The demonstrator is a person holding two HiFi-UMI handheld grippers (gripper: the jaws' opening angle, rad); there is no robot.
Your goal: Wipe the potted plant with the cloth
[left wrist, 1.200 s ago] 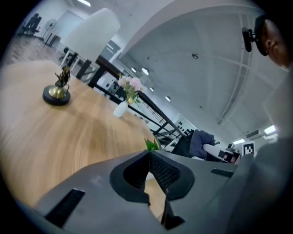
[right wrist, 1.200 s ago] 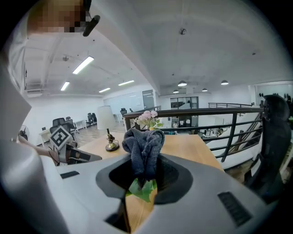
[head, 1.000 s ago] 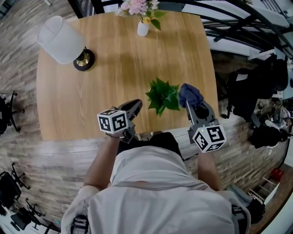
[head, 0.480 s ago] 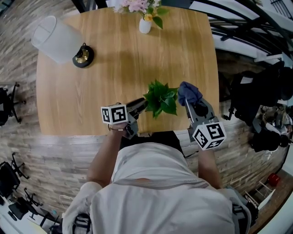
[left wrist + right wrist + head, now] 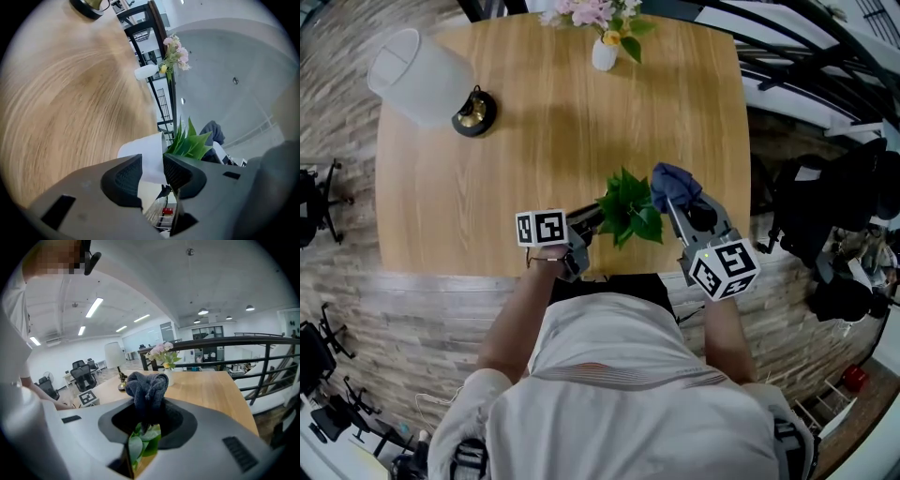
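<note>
The potted plant [image 5: 630,204], green leaves in a white pot [image 5: 146,155], stands near the front edge of the wooden table [image 5: 534,141]. My left gripper [image 5: 589,219] reaches it from the left. Its jaws have just been opening and now stand open, with the pot at their tips [image 5: 152,174] and the pads not pressing on it. My right gripper [image 5: 677,197] is shut on a bunched dark blue cloth [image 5: 672,181], held at the plant's right side, just above the leaves. In the right gripper view the cloth [image 5: 146,389] sticks up from the jaws and the leaves [image 5: 142,444] show below them.
A lamp with a white shade [image 5: 417,75] and dark base [image 5: 474,113] stands at the table's far left. A white vase of pink flowers [image 5: 605,53] sits at the far edge. A black railing [image 5: 806,66] and dark bags [image 5: 825,202] lie right of the table.
My left gripper has moved right up to the plant's pot and its jaws have opened. My right gripper has carried the cloth left, closer over the leaves.
</note>
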